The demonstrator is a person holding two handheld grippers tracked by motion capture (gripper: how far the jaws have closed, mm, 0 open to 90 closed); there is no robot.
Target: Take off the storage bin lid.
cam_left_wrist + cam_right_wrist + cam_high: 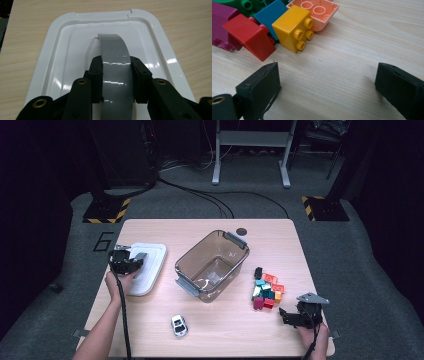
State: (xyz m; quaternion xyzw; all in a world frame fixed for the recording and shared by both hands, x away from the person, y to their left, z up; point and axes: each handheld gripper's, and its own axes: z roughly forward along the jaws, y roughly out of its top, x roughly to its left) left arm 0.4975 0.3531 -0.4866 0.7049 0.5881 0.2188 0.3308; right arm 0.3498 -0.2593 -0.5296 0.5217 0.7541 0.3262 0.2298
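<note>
A white container lid (151,267) lies flat on the table's left side, with a grey arched handle (115,52) on top. My left gripper (116,75) is shut on that handle, its pads pressing both edges; in the high view my left gripper (131,262) sits over the lid's near-left part. A clear brown bin (186,266) with grey latches stands open in the middle. My right gripper (329,85) stands open over bare wood just short of a pile of toy bricks (267,291), nothing between its jaws. Nearest it are a yellow brick (292,28) and a red brick (249,35).
A small white toy car (179,325) sits near the front edge, between my two arms. A peach brick (317,12), a blue brick (268,13) and a purple brick (222,20) belong to the pile. A dark round spot (241,231) marks the table's far edge.
</note>
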